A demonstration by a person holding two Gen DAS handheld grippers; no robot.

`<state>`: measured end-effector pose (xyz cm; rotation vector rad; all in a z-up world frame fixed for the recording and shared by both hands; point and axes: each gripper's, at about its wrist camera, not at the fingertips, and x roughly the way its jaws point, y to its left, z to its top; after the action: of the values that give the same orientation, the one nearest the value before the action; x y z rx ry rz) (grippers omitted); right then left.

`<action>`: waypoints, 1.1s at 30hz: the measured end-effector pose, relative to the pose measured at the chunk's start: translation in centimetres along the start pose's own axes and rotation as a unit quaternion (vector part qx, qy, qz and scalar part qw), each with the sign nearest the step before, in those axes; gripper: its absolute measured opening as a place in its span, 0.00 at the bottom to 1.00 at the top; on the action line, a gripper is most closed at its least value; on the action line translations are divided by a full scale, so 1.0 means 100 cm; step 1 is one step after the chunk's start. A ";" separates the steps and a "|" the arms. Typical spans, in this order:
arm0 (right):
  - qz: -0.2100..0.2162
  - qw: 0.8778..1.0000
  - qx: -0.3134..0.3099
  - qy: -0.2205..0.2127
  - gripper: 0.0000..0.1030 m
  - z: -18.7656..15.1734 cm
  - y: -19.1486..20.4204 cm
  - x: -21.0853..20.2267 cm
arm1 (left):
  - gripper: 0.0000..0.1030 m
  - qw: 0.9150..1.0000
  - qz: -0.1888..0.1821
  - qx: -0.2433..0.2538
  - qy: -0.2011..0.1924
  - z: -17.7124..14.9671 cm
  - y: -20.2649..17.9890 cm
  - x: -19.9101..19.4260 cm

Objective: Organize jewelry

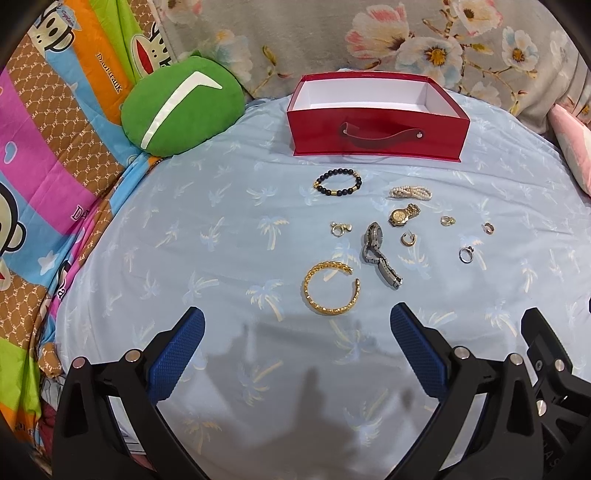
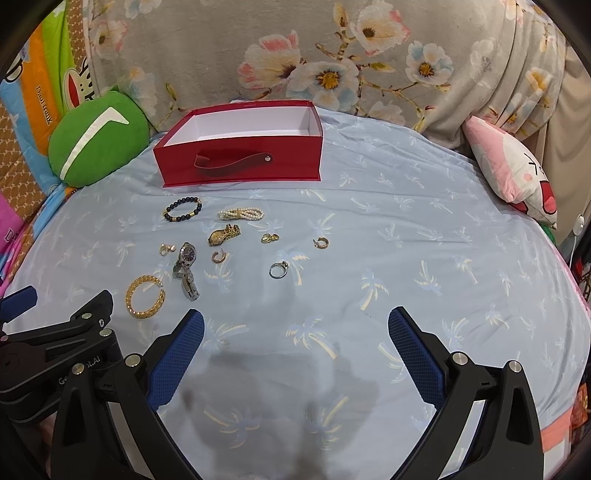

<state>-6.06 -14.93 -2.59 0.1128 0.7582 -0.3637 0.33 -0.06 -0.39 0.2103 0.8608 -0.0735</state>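
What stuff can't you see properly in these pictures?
- Red box floor: both views, its front wall hides most of it.
- Gold watch dial: both views, too small to read.
- Little gold pieces: too small to tell rings from earrings.
- Pink plush: left view, cut off by the edge.

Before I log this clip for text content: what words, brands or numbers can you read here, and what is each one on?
"Captain": monkey's cap on the cartoon bedsheet.
"Paul Frank", partly blurred: orange stripe of that sheet, also seen from the right wrist.
"Ge...ot.AI", middle hidden: body of the left gripper.
Gold watch and silver watch dials: too small to read.
Red box: no text visible.
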 end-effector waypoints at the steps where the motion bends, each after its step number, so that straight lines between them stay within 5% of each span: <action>1: 0.000 1.000 0.000 0.000 0.95 0.000 0.000 0.000 | 0.95 1.000 0.000 0.000 0.000 0.000 0.000 0.000; 33: 0.001 1.000 0.003 0.003 0.95 -0.003 0.000 0.004 | 0.95 1.000 0.001 0.000 0.005 -0.004 -0.001 0.006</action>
<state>-6.00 -15.00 -3.08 0.1207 0.7634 -0.3637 0.36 -0.09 -1.14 0.2115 0.8710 -0.0707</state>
